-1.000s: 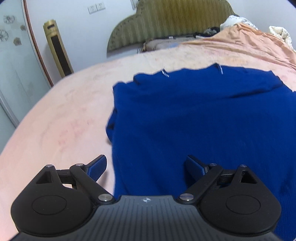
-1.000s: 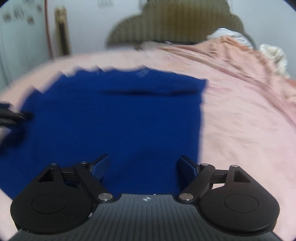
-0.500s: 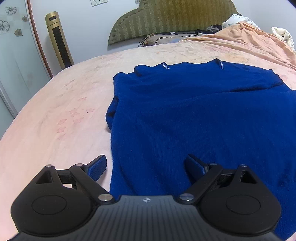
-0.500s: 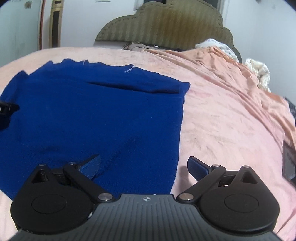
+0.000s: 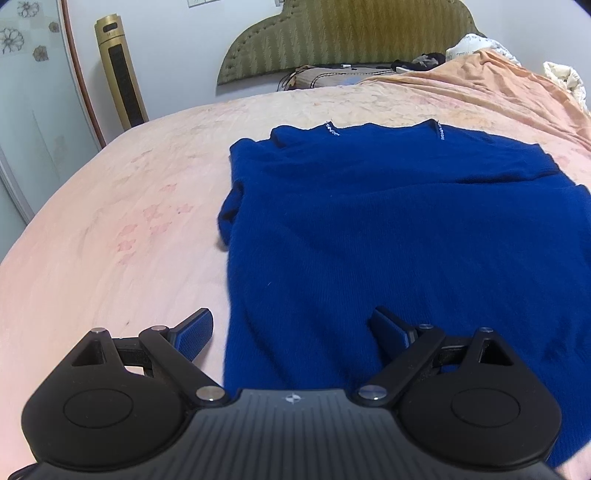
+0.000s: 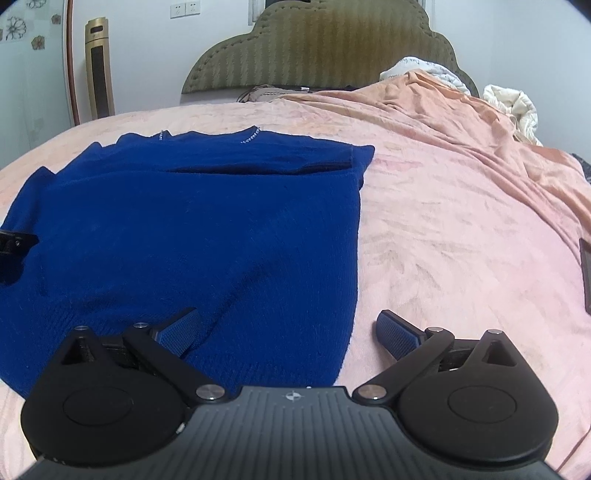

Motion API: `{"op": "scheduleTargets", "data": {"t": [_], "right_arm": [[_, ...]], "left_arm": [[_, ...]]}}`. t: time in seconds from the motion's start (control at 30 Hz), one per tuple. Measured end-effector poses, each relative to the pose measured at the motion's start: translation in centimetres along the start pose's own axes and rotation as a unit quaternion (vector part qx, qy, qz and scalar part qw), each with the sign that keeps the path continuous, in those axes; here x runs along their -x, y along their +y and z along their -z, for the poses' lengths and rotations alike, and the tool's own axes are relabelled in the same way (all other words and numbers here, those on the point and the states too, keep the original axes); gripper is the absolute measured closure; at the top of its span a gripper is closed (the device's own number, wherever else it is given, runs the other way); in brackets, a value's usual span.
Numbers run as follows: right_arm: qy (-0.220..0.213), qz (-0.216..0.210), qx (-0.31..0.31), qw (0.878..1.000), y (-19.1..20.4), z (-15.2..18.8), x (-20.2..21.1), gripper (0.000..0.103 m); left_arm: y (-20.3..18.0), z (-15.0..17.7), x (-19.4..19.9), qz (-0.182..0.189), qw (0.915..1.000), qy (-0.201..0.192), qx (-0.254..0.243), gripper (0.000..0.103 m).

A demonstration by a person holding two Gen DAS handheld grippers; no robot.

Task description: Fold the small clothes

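Now both tools gape, holding nothing: left tool (image 5: 291,330) straddles the sweater's (image 5: 406,236) left hem edge, right tool (image 6: 288,328) its right edge, on the bed (image 6: 461,229).

The sweater (image 5: 406,240) runs off frame rightward; its sleeves seem tucked under (hidden).

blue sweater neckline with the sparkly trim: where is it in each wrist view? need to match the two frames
Left wrist: the neckline trim sits at the far edge of the blue sweater, upper centre-right.
Right wrist: the neckline trim is at the sweater's far edge, upper left of centre.
Shared landmark: the green headboard, at the top of both views; the gold tower fan stands left of it.
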State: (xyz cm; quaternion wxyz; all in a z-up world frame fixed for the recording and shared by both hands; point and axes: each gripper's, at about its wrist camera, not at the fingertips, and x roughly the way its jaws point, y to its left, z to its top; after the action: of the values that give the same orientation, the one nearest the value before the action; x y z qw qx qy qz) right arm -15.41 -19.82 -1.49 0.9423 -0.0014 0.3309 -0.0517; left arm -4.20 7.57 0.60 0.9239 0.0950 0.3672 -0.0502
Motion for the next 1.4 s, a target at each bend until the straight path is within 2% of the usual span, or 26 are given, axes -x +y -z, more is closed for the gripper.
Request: {"op": "scheduleTargets", "data": {"t": [0.2,0.37,0.53,0.67,0.8,0.93,1.0,1.13,1.3,1.37,1.4], "right_arm": [[-0.005,-0.016,-0.026,1.0,-0.8,0.0,1.0,0.002],[-0.013,-0.031,-0.058,0.998,-2.2,0.4,2.8,0.004],[-0.021,-0.047,-0.079,0.996,-2.8,0.6,4.4,0.006],[-0.019,-0.054,-0.075,0.996,-2.3,1.0,5.2,0.008],[-0.001,-0.063,-0.087,0.994,-2.7,1.7,5.1,0.017],[0.004,-0.071,-0.101,0.992,-3.2,2.3,5.5,0.035],[0.006,-0.073,-0.096,0.993,-3.0,2.5,5.7,0.042],[0.012,-0.084,-0.083,0.993,-2.3,2.8,5.8,0.048],[0.018,-0.096,-0.068,0.993,-1.3,2.9,6.1,0.049],[0.021,-0.1,-0.067,0.993,-1.0,2.9,6.3,0.05],[0.022,-0.103,-0.068,0.992,-0.9,2.9,6.3,0.052]], "left_arm": [[3.3,1.4,1.8,0.037,0.9988,0.005,0.031,0.009],[5.9,2.2,2.7,0.07,0.9951,0.026,0.065,0.009],[6.1,2.9,2.7,0.093,0.9914,0.059,0.071,0.009],[5.7,3.4,3.2,0.117,0.9888,0.063,0.069,0.009],[4.9,3.7,3.4,0.126,0.9887,0.061,0.053,0.009],[4.9,3.8,3.2,0.13,0.9882,0.06,0.056,0.009],[5.0,3.7,3.1,0.133,0.9874,0.06,0.061,0.009],[5.4,3.8,3.2,0.143,0.9855,0.06,0.069,0.01],[5.2,4.2,3.4,0.155,0.9842,0.051,0.068,0.01],[4.7,4.3,3.6,0.161,0.9837,0.047,0.065,0.014],[4.5,4.4,3.7,0.162,0.9838,0.044,0.063,0.021]]}}
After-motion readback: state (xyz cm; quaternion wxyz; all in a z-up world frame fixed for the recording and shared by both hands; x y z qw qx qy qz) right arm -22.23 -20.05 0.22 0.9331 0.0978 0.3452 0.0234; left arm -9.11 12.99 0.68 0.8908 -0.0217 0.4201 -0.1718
